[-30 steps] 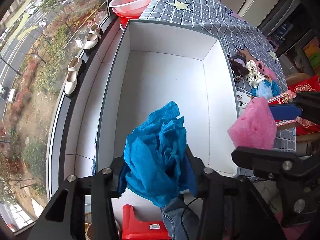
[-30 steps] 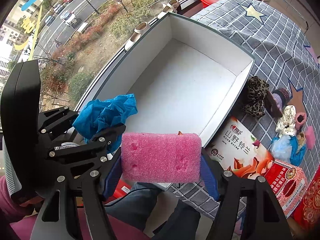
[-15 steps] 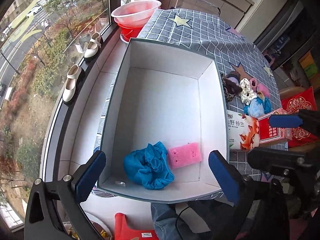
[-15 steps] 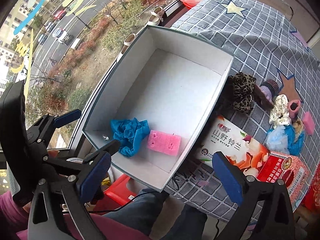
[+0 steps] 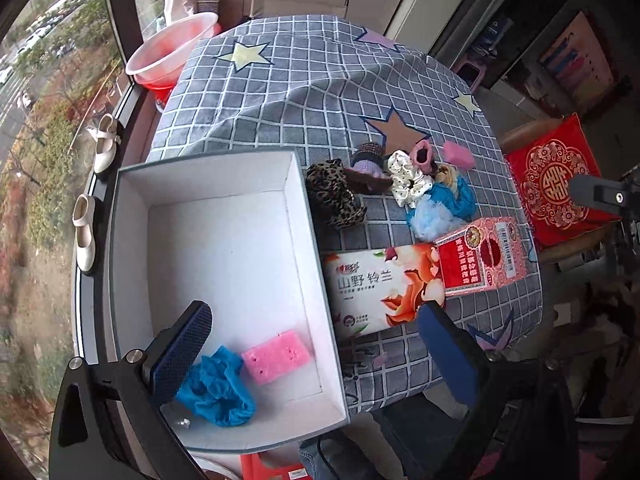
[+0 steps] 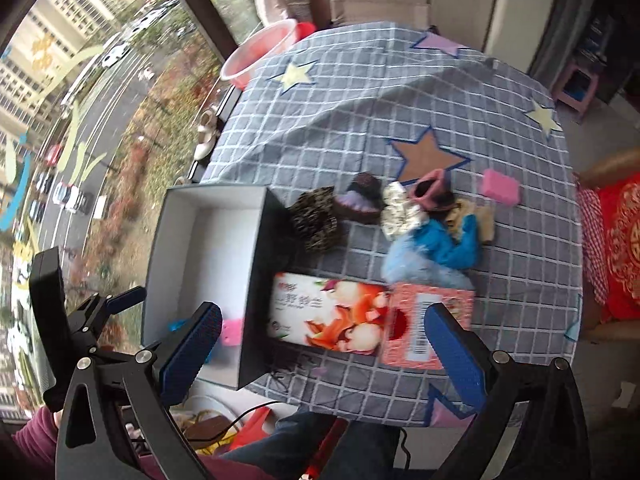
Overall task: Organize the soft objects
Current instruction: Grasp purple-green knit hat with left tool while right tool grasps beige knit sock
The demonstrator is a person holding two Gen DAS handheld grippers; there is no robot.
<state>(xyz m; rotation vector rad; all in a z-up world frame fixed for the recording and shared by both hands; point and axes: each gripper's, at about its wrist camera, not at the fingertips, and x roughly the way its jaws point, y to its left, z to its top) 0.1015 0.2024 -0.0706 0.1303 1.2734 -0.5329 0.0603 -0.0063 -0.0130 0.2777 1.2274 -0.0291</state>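
Left wrist: pink sponge (image 5: 277,356) in box (image 5: 224,184), between wide-apart hand-held gripper (image 5: 316,354) fingers.

Both grippers empty, jaws spread wide — left gripper (image 5: 316,348) tilted down, right gripper (image 6: 324,352) likewise, slightly motion-blurred.

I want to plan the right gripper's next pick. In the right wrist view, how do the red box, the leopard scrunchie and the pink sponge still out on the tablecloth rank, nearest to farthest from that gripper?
From the right gripper:
1. Red box, just ahead, between the fingers.
2. Leopard scrunchie, farther out, beside the white bin's right wall.
3. Pink sponge, farthest, far right by the brown star.
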